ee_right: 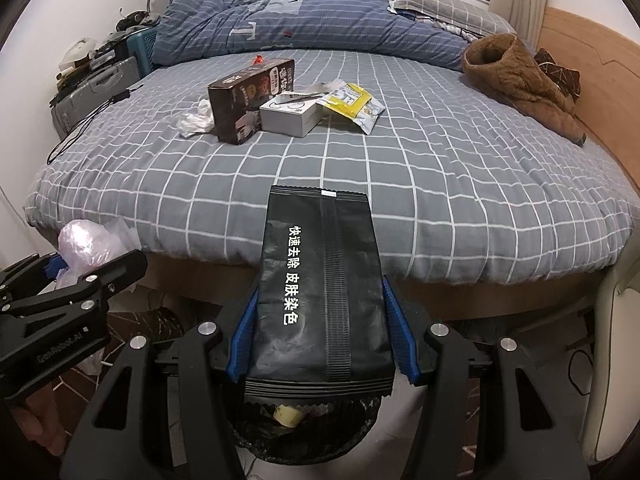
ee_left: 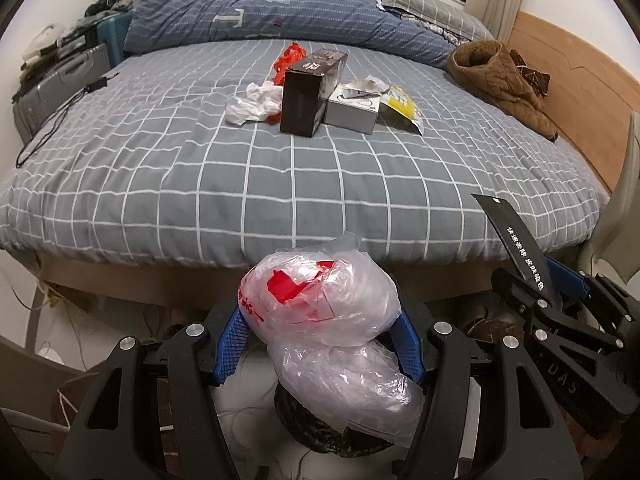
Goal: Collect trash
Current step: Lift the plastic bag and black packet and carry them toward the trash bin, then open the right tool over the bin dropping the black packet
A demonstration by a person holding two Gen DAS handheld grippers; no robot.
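My left gripper (ee_left: 322, 320) is shut on a crumpled clear plastic bag with red print (ee_left: 320, 300), held over a black-lined trash bin (ee_left: 320, 436) on the floor. My right gripper (ee_right: 320, 320) is shut on a flat black pouch with white lettering (ee_right: 320, 280), above the same bin (ee_right: 304, 428). The pouch and right gripper also show at the right of the left wrist view (ee_left: 516, 248). On the bed lie a dark brown box (ee_left: 308, 92), a grey box (ee_left: 352, 110), a yellow packet (ee_left: 400, 106), a white crumpled bag (ee_left: 252, 104) and a red wrapper (ee_left: 290, 58).
The grey checked bed (ee_left: 280, 184) fills the view ahead, with a blue quilt (ee_left: 260, 12) and a brown fleece garment (ee_left: 500, 76) on it. A suitcase (ee_left: 60, 84) and a cable (ee_left: 52, 124) are at the bed's left side. A wooden bed board (ee_left: 572, 92) is on the right.
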